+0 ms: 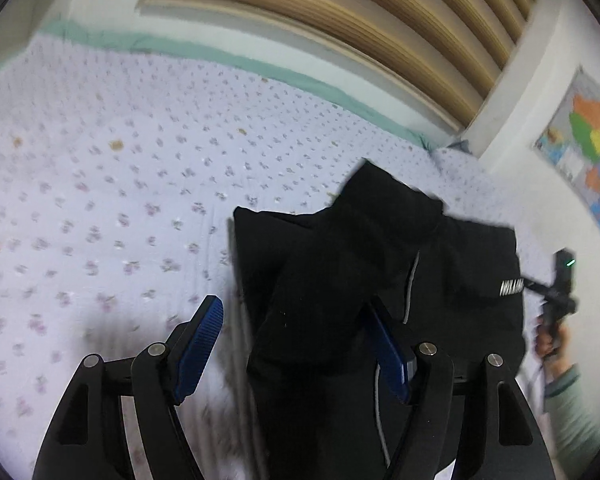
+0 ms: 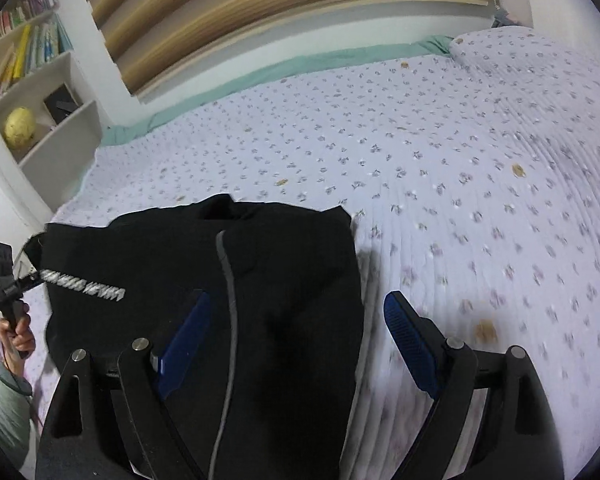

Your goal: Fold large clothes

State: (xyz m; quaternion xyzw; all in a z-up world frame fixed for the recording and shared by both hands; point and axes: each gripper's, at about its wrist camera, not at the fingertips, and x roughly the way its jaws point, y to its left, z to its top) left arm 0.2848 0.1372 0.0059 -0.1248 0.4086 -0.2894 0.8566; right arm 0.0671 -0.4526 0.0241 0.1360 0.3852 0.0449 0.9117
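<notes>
A black jacket (image 1: 364,264) with a grey zipper and white lettering lies partly folded on the floral bedspread (image 1: 120,184). It also shows in the right wrist view (image 2: 260,280). My left gripper (image 1: 296,344) is open over the jacket's left edge, its blue pads (image 1: 200,344) spread wide. My right gripper (image 2: 296,344) is open over the jacket's right edge, one finger above the cloth and one above the bedspread (image 2: 460,160). Each view shows the other gripper held in a hand at the jacket's far side, small and too indistinct to read its jaws.
A window with tan blinds (image 1: 340,12) runs behind the bed. A green sheet edge (image 2: 228,84) lines the far side. A bookshelf (image 2: 32,72) stands at the left in the right wrist view. A colourful map (image 1: 588,148) hangs on the wall.
</notes>
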